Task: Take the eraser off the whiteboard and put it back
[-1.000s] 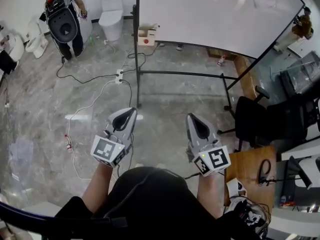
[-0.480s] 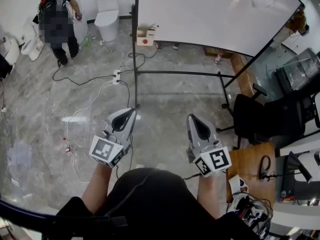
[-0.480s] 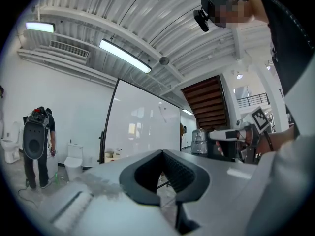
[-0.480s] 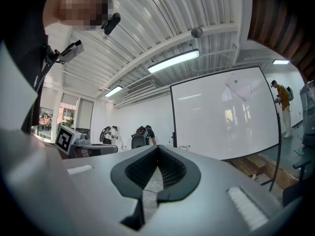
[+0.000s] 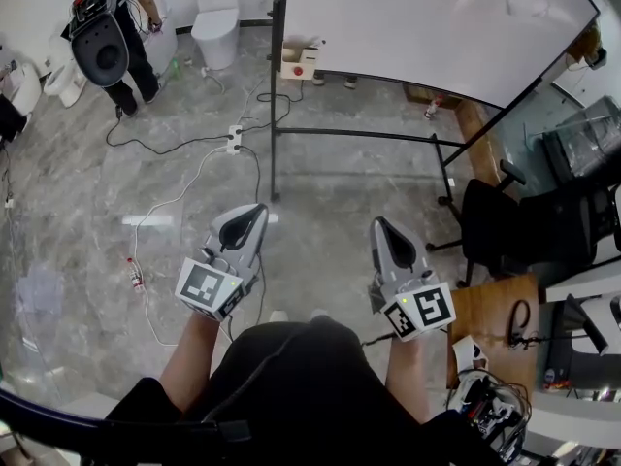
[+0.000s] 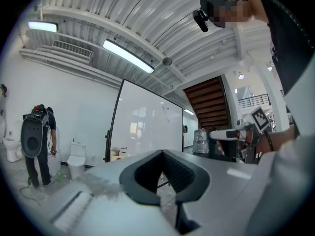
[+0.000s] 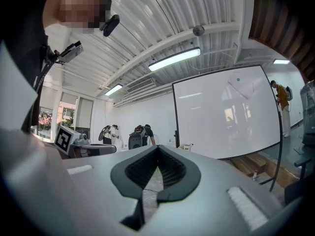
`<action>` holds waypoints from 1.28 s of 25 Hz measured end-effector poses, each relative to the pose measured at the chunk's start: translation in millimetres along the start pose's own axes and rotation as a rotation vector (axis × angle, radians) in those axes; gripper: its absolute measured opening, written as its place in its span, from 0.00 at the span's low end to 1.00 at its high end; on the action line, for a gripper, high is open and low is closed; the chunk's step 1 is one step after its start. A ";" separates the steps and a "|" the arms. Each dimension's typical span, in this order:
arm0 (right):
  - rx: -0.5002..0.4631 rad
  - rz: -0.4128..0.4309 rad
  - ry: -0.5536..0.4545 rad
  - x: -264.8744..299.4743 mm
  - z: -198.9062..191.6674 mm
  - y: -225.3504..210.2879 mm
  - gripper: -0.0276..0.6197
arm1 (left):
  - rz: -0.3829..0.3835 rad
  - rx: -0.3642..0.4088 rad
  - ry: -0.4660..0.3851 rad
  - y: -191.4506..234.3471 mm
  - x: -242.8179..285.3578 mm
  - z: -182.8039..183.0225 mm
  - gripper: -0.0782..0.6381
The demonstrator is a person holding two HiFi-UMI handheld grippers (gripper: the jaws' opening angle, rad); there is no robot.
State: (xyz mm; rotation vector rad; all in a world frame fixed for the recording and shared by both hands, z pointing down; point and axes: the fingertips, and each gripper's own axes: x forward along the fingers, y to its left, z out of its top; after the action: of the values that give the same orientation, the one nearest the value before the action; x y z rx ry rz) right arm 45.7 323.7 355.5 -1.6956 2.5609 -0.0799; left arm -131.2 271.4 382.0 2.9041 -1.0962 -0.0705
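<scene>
The big whiteboard (image 5: 427,17) stands on a black frame across the room; it also shows in the left gripper view as the whiteboard (image 6: 147,127) and in the right gripper view as the whiteboard (image 7: 226,117). A small beige and red object (image 5: 299,61), possibly the eraser, sits at its lower left corner. My left gripper (image 5: 250,219) and right gripper (image 5: 381,229) are held side by side over the floor, well short of the board, pointing level at it. Both are shut with nothing between the jaws, as the left gripper (image 6: 162,152) and right gripper (image 7: 158,147) show in their own views.
A person with a backpack (image 5: 107,37) stands at the back left beside a toilet (image 5: 215,22). Cables and a power strip (image 5: 234,139) lie on the floor before the board's stand. A black office chair (image 5: 505,226) and a wooden desk (image 5: 490,328) are on the right.
The scene has slid slightly in the head view: the board's stand now sits a little further right. Both grippers stay shut and side by side.
</scene>
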 end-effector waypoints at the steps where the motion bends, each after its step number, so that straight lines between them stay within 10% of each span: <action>1: -0.001 0.000 0.001 1.9 -0.3 2.3 0.06 | 0.004 -0.001 0.004 3.4 -3.3 -1.3 0.12; 32: 0.023 0.130 0.028 80.3 -22.5 10.5 0.06 | 0.111 0.018 0.042 60.9 -4.7 -17.3 0.12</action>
State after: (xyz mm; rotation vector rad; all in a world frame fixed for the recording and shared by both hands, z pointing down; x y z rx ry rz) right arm 2.9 254.0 374.7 -1.5269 2.6716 -0.1270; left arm -173.9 229.2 402.4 2.8399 -1.2549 0.0036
